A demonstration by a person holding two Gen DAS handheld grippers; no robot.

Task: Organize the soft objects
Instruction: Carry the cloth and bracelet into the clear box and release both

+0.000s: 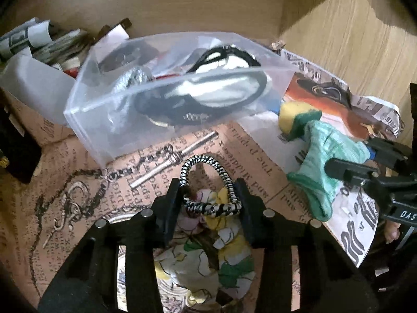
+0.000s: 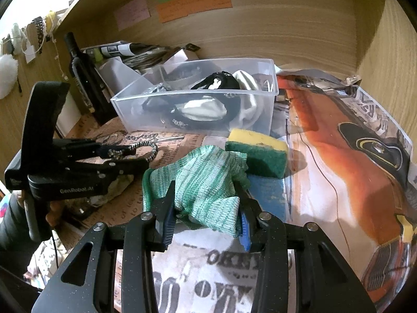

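Observation:
My left gripper (image 1: pixel 209 195) is shut on a black-and-white braided hair tie (image 1: pixel 208 182), held above a floral cloth (image 1: pixel 211 250). It also shows in the right wrist view (image 2: pixel 135 154), holding the tie (image 2: pixel 146 148). My right gripper (image 2: pixel 206 219) is shut on a green knitted cloth (image 2: pixel 200 180), also in the left wrist view (image 1: pixel 328 156). A clear plastic bin (image 2: pixel 271 104) holding black and white soft items (image 2: pixel 203 109) stands behind; it also shows in the left wrist view (image 1: pixel 86 120). A yellow-green sponge (image 2: pixel 258 154) lies right of the green cloth.
Newspaper sheets (image 2: pixel 338 156) line the wooden shelf. A metal chain and bar (image 1: pixel 166 156) lie on the paper. A dark bottle (image 2: pixel 83 78) and a box of papers (image 1: pixel 39 44) stand at the left. Wooden walls (image 2: pixel 286 26) close the back and right.

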